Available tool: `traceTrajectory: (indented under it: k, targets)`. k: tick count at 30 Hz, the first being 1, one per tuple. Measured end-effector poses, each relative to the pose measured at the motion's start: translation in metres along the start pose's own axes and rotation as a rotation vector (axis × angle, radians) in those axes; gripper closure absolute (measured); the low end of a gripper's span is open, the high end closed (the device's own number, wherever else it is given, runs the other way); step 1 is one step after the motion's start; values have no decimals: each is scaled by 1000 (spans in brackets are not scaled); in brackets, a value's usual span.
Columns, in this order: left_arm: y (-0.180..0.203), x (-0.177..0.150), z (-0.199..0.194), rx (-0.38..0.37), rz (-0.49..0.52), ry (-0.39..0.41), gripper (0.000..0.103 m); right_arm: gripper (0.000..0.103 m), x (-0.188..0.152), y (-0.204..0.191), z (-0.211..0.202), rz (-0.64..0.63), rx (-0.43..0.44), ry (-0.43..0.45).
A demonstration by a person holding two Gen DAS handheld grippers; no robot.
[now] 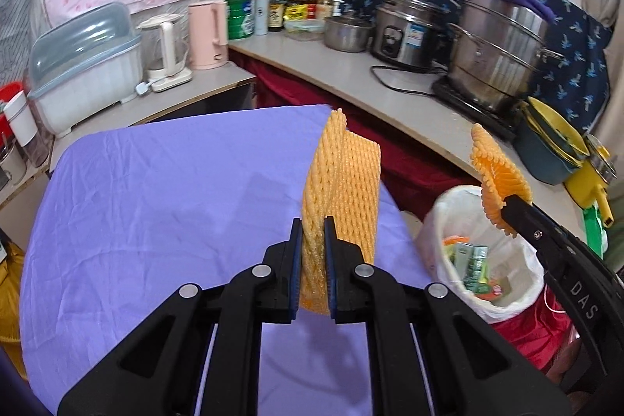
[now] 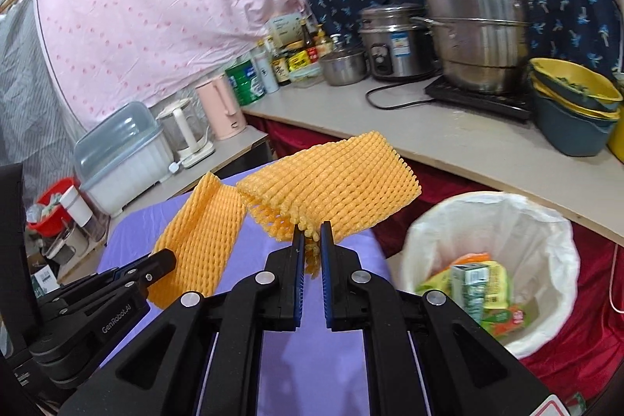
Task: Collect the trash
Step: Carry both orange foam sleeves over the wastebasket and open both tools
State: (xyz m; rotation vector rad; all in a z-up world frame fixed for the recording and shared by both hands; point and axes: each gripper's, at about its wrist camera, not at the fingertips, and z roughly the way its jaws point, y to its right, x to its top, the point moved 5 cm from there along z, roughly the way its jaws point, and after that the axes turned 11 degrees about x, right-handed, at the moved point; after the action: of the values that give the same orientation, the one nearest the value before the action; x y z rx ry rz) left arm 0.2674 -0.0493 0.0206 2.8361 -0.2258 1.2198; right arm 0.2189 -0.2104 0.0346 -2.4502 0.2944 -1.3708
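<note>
My left gripper (image 1: 313, 225) is shut on an orange foam fruit net (image 1: 343, 182), held upright above the purple-covered table (image 1: 156, 205). The same net (image 2: 199, 232) hangs at the left of the right wrist view, with the left gripper (image 2: 165, 258) below it. My right gripper (image 2: 312, 231) is shut on a second orange foam net (image 2: 335, 190), which spreads out flat above the table's right edge. In the left wrist view that net (image 1: 495, 178) and the right gripper (image 1: 507, 207) hover over the white-lined trash bin (image 1: 518, 295). The bin (image 2: 553, 232) holds cartons and wrappers.
A curved counter (image 1: 351, 73) runs behind the table and bin, carrying steel pots (image 1: 499, 53), a rice cooker (image 1: 409, 30), bottles, kettles (image 1: 208, 34) and stacked basins (image 2: 573, 112). A dish box (image 1: 85, 65) stands at the left. Red cloth (image 2: 585, 338) hangs beneath the counter.
</note>
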Motion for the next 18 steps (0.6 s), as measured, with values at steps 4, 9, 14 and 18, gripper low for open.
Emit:
traceTrajectory:
  k: [4, 9, 14, 18]
  targets:
    - [34, -2, -17, -30, 37, 15, 93, 96, 2, 26, -31, 27, -25, 31]
    - [68, -7, -31, -56, 83, 28, 93, 96, -1, 58, -59, 68, -53, 56]
    - [97, -14, -37, -76, 116, 23, 93, 96, -7, 90, -79, 106, -74, 69]
    - [121, -17, -41, -90, 141, 20, 93, 96, -13, 111, -91, 133, -87, 73]
